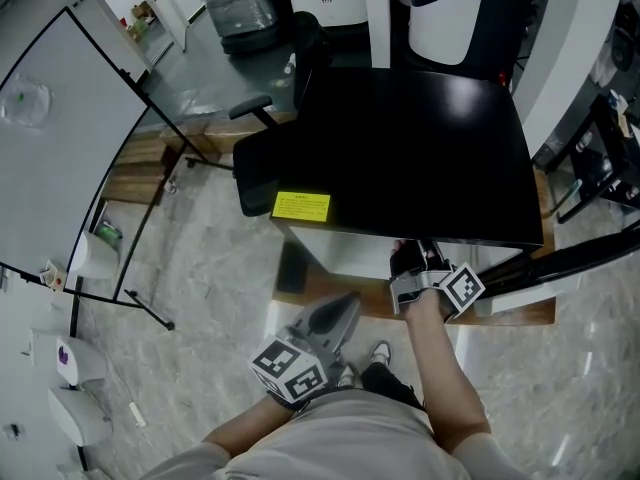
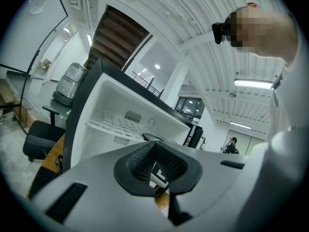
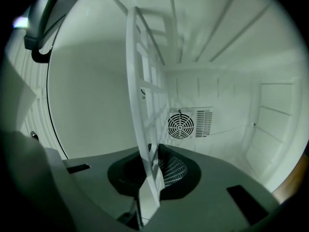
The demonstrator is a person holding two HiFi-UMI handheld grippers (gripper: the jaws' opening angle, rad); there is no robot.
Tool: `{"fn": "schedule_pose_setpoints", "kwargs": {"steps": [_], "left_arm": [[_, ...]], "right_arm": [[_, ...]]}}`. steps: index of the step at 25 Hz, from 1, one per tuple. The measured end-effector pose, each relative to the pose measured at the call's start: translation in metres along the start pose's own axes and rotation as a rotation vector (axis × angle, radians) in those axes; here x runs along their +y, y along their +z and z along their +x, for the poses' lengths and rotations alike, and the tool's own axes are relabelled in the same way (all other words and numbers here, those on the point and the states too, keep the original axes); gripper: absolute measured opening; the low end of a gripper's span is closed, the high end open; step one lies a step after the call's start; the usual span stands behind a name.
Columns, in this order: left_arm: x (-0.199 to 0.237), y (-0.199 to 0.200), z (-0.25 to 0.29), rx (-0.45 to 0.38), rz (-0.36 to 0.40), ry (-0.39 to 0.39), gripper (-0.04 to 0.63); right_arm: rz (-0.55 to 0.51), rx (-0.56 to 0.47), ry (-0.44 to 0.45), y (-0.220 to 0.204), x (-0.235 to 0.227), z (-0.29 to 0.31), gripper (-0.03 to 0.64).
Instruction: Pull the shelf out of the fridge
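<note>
The fridge (image 1: 420, 148) has a black top and stands open toward me. In the right gripper view its white grid shelf (image 3: 140, 105) runs edge-on away from the camera. My right gripper (image 3: 149, 178) is shut on the shelf's front rail, one dark pad on each side. In the head view the right gripper (image 1: 408, 260) reaches in under the fridge top, with its tips hidden. My left gripper (image 1: 340, 313) hangs back near my waist, shut and holding nothing. Its own view looks over the left gripper (image 2: 157, 166) at the white interior and the shelf (image 2: 113, 124).
The fridge door (image 1: 560, 263) stands open at the right. A black office chair (image 1: 265, 163) sits left of the fridge, and a whiteboard on a stand (image 1: 60, 128) is farther left. A round fan vent (image 3: 181, 124) marks the fridge's back wall. A person (image 2: 231, 144) stands far off.
</note>
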State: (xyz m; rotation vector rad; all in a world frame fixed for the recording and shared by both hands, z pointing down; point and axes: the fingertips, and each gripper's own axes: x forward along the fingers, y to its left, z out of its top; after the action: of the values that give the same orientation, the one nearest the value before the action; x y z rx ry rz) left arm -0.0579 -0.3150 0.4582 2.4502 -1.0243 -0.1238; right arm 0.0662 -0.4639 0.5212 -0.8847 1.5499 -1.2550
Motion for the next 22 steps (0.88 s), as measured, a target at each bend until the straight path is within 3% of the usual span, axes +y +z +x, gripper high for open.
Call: {"fn": "schedule_pose_setpoints", "kwargs": {"steps": [22], "left_arm": [[-0.002, 0.0, -0.031, -0.034, -0.033, 0.026, 0.006]], "right_arm": [[-0.015, -0.005, -0.058, -0.009, 0.004, -0.015, 0.043]]}}
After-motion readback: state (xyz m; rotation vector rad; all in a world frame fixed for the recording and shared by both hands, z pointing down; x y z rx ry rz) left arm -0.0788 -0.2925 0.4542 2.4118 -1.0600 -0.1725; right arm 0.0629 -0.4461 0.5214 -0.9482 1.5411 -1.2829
